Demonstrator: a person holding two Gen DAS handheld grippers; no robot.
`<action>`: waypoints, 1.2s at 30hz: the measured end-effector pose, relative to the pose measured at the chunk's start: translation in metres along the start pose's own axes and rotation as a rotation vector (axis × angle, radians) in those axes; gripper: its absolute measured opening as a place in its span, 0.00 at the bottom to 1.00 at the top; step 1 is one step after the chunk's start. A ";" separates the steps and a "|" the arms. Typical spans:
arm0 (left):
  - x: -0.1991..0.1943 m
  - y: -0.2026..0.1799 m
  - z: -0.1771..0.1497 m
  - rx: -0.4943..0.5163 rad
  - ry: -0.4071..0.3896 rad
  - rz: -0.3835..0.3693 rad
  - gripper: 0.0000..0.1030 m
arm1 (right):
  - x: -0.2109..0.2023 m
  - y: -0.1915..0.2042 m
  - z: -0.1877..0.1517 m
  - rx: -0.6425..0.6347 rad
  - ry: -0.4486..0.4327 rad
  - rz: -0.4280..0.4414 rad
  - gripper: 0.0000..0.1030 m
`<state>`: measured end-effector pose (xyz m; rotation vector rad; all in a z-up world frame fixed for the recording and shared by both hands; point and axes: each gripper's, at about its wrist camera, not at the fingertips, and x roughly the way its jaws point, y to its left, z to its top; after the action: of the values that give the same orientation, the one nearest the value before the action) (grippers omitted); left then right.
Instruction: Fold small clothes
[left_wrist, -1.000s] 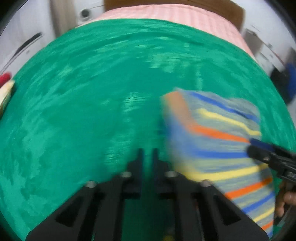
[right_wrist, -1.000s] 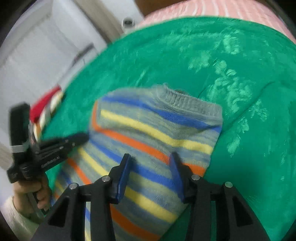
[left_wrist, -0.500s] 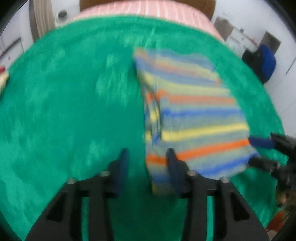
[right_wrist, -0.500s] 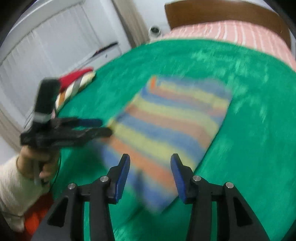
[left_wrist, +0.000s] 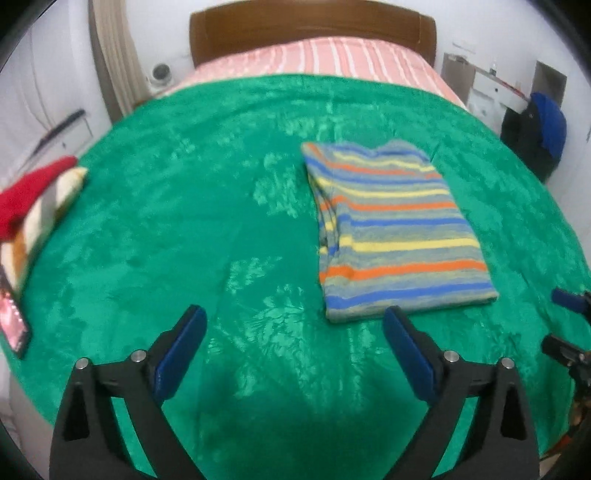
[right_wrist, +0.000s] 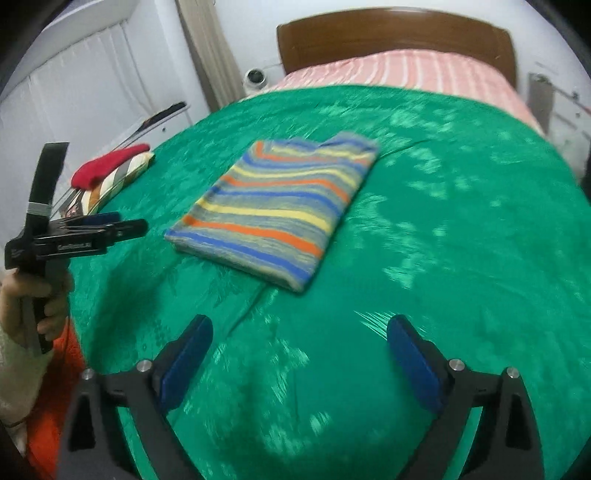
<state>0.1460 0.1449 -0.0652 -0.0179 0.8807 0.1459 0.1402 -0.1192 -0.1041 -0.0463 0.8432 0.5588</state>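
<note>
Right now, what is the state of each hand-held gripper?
Left hand-held gripper: open, holds nothing, jaws just opened.
Right hand-held gripper: open, holds nothing, jaws just opened; striped sweater lies folded, apart.

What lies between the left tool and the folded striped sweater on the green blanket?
Nothing visible. Only bare green blanket lies between the open left tool and the folded striped knit sweater; the red and striped clothes pile sits far aside.
</note>
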 end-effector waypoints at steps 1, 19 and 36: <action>-0.004 -0.001 -0.001 0.002 -0.009 0.011 0.94 | -0.007 -0.002 -0.002 -0.003 -0.006 -0.029 0.92; 0.039 -0.019 -0.057 -0.024 0.105 0.006 0.99 | 0.001 -0.023 -0.042 0.060 0.055 -0.212 0.97; 0.045 -0.020 -0.072 -0.072 0.077 0.003 1.00 | 0.013 -0.024 -0.059 0.082 0.048 -0.251 1.00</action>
<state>0.1215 0.1252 -0.1470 -0.0900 0.9523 0.1808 0.1177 -0.1487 -0.1574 -0.0898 0.8913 0.2882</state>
